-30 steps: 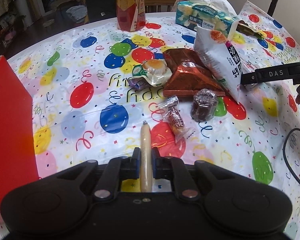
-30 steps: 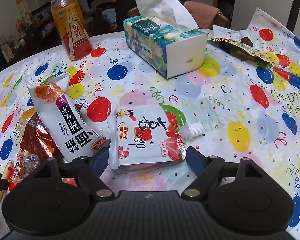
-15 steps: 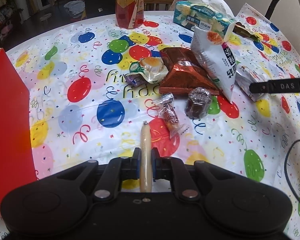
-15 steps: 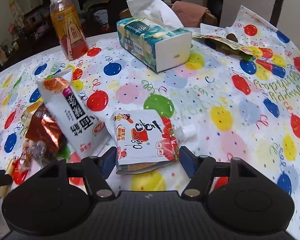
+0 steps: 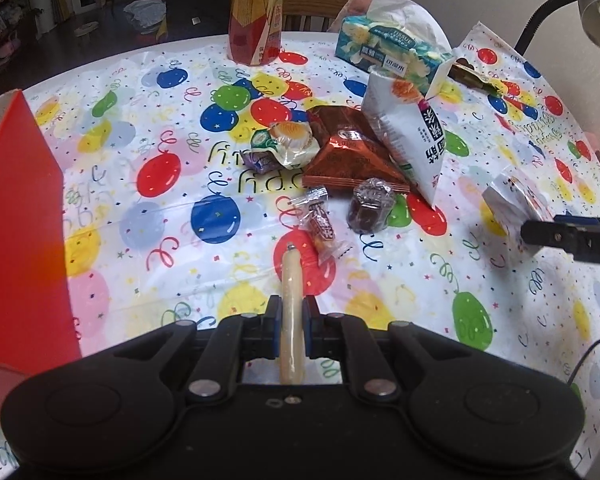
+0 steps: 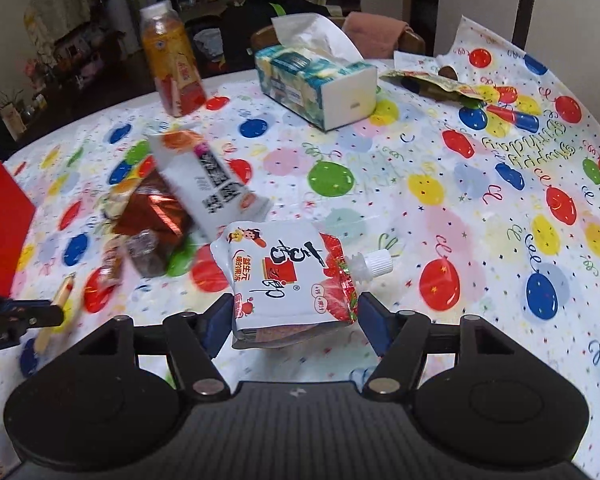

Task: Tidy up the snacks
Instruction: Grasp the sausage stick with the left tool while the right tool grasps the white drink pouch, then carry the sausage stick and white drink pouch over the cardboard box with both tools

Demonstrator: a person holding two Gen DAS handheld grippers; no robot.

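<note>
My left gripper [image 5: 290, 316] is shut on a pale sausage stick [image 5: 291, 300] that points forward above the balloon tablecloth. My right gripper [image 6: 296, 316] is shut on a white jelly pouch [image 6: 288, 272] with a screw cap, lifted off the table; the same jelly pouch [image 5: 512, 204] shows at the right of the left wrist view. A snack pile lies mid-table: a copper foil bag [image 5: 348, 152], a white noodle bag [image 5: 408, 132], a dark wrapped cake [image 5: 370, 204], a small wrapped candy [image 5: 320, 224] and a clear-wrapped pastry [image 5: 288, 140]. A red box [image 5: 20, 216] stands at the left.
A juice bottle [image 5: 256, 12] and a tissue box [image 5: 388, 48] stand at the far side of the table. An opened green wrapper [image 6: 432, 84] lies at the back right. A lamp neck [image 5: 540, 16] rises at the right; a black cable [image 5: 588, 356] trails at the near right edge.
My right gripper closed on the jelly pouch and lifted it back and left, away from the noodle bag. The left gripper rose slightly, still holding the sausage stick.
</note>
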